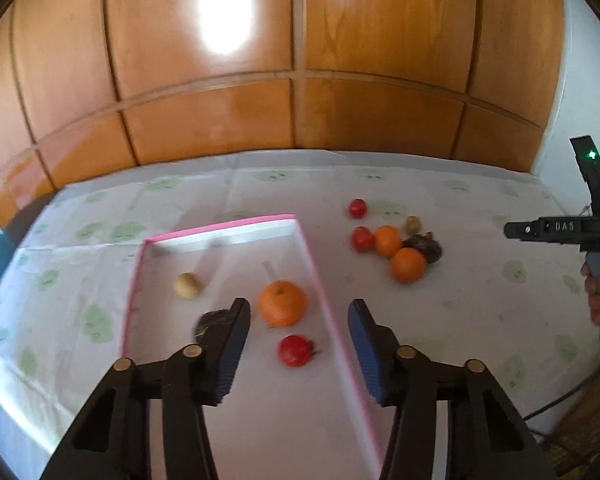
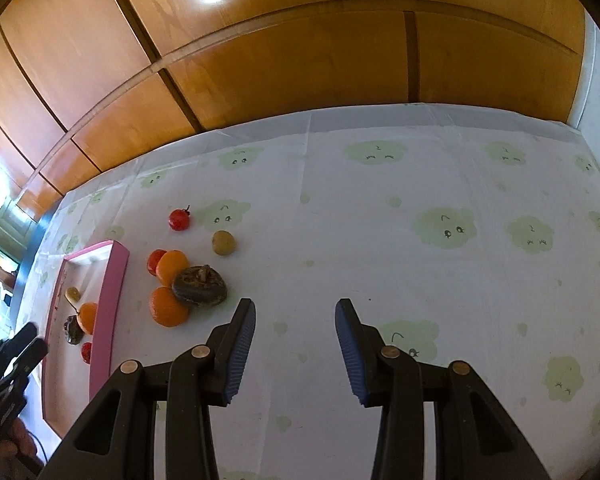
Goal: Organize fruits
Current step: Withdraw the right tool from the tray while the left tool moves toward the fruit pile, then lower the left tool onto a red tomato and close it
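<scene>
Glossy orange (image 1: pixel 281 303) (green-stemmed) in pink-rimmed tray (image 1: pixel 220 227); left gripper (image 1: pixel 299 347) and right gripper (image 2: pixel 295 349) agape, empty

From the left wrist we look steeply down along the left tool (image 1: pixel 299 344) into the pink-rimmed tray (image 1: pixel 220 228), close beneath us. From the right wrist we look down along the right tool (image 2: pixel 295 354) at the bare desk (image 2: pixel 420 280), facing the wooden wall. Both views share the tray (image 2: pixel 112 292) and the loose fruit pile (image 1: pixel 396 246) (image 2: pixel 184 284) beside it.
</scene>
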`<move>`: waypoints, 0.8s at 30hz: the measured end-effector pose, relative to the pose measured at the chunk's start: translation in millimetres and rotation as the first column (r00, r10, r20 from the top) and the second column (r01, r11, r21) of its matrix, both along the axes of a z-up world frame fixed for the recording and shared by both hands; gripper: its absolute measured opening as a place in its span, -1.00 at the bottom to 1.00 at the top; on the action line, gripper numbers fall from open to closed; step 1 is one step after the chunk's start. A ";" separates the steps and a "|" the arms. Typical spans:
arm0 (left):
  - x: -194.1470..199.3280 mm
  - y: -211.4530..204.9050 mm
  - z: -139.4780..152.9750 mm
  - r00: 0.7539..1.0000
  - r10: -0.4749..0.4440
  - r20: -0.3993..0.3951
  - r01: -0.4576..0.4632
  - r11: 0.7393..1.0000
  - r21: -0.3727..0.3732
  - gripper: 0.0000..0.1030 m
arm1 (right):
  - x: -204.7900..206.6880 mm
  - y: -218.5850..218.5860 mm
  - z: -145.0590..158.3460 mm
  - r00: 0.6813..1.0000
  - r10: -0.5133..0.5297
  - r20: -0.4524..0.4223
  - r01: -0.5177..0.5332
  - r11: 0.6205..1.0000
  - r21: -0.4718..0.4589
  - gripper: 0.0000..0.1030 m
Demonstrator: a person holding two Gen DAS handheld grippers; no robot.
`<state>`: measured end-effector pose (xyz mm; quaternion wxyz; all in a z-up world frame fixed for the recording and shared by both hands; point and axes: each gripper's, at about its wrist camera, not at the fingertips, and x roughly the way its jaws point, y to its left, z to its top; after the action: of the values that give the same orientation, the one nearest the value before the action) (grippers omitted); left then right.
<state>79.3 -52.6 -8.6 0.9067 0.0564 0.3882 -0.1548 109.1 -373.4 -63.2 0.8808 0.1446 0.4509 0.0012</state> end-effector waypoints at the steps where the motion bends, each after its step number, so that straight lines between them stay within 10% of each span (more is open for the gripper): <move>1: 6.4 -4.6 -1.3 1.000 -0.011 -0.017 0.011 1.000 -0.009 -0.10 | 0.2 -0.2 0.6 1.000 0.000 0.003 0.000 1.000 0.003 -0.19; 8: 47.0 -31.5 -7.5 0.992 -0.053 -0.115 0.047 0.997 -0.058 -0.41 | 0.3 -2.9 2.1 1.000 -0.010 0.001 0.010 1.000 0.020 -0.19; 24: 148.2 -113.6 -36.0 0.980 -0.094 -0.177 0.100 0.995 0.024 -0.40 | 3.2 -1.5 3.5 1.000 -0.002 -0.002 0.002 0.998 0.058 -0.18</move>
<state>227.5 -166.2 -44.6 0.8594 0.0764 0.4657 -0.1967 112.3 -374.9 -59.8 0.8758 0.1707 0.4513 0.0131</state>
